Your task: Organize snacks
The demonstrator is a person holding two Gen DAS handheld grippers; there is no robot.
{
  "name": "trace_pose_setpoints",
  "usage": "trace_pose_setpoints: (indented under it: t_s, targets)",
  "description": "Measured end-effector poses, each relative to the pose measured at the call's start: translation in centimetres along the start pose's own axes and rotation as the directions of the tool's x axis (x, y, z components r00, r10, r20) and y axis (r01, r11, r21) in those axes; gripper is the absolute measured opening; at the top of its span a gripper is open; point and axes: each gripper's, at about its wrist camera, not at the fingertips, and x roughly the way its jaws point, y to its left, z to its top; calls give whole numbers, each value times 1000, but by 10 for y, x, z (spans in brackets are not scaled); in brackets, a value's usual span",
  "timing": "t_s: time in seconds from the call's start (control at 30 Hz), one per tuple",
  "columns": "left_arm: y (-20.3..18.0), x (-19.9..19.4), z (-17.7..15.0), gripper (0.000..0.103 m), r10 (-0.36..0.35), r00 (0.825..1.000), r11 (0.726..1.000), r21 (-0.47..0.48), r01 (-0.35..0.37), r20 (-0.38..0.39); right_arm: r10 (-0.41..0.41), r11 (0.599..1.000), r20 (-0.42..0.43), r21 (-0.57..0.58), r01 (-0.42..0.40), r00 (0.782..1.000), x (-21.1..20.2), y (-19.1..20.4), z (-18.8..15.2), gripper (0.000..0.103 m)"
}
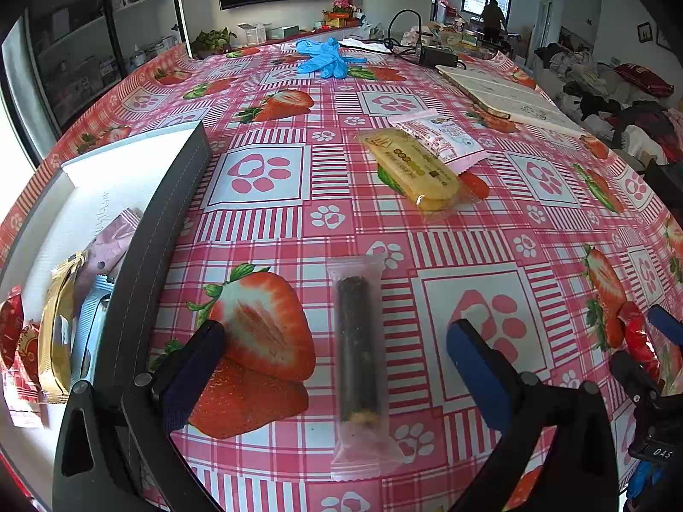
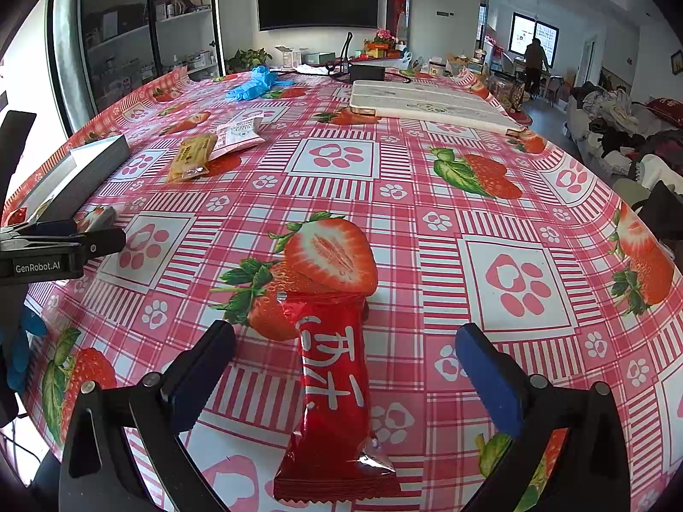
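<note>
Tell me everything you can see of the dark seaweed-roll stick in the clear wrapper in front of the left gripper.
The seaweed-roll stick is a long dark cylinder, speckled, with a pale filling showing at its near end. It is sealed in a frosted clear wrapper with crimped ends. It lies flat on the tablecloth, pointing away from the camera, between the open fingers of the left gripper. Neither finger touches it.

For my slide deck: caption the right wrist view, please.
Open right gripper straddles a red snack packet lying on the strawberry tablecloth.
</note>
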Motion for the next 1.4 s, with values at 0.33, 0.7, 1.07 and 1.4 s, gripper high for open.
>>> trace_pose_setpoints:
  t_s: [0.33,0.7,1.07,1.4]
  targets:
    - [0,0,0,103,0,1000,1000,0,0,0,0,1000,1,0,0,1000,0,0,-1,103]
    - [0,0,0,103,1,1000,1000,0,-1,-3,4,1000,-73,-10,-5,997,3,0,9,103]
    - [-19,-4,16,71,-15,991,999,32,19,-131,38,996,-314,-64,-61,949,16,3,37,89]
    - [-17,-15,11,21,-120,980,993,2,122,-158,102,994,-308,-6,-109,946,4,8,39,32]
